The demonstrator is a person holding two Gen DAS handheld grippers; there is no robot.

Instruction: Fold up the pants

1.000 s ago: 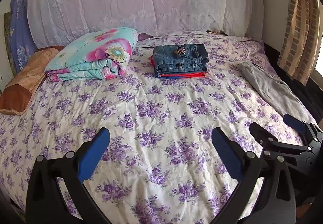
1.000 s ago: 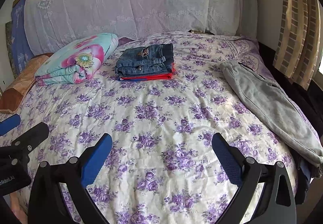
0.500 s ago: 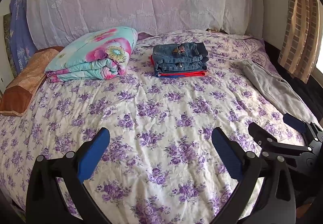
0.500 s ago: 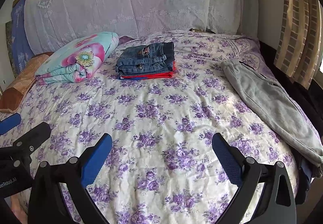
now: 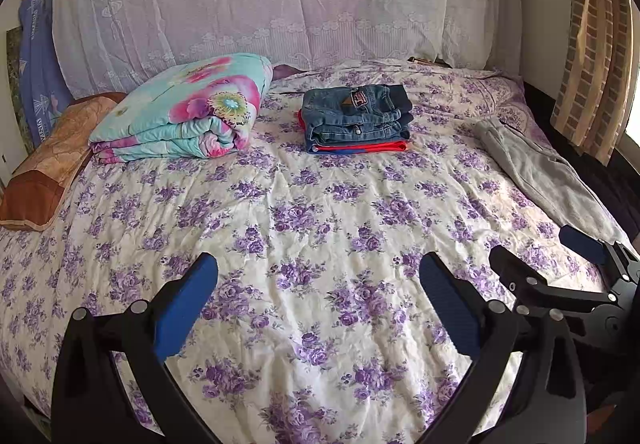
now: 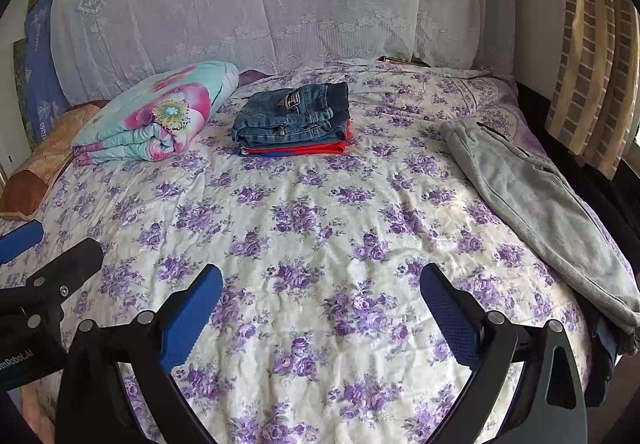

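Sweatpants point(image 6: 536, 204), grey, look soft and limp, best pinched at the waistband; left gripper point(image 5: 316, 296) and right gripper point(image 6: 320, 304) gape wide, empty.

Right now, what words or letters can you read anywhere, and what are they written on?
"enRobot.AI": white print on the black body of the left tongs, cut off at the picture's edge.
"VINTA": white letters on the blue cloth by the headboard, partly hidden; its other print is too blurred to read.
The patch on the folded jeans bears a red mark, too small to read.
Nothing else is readable.
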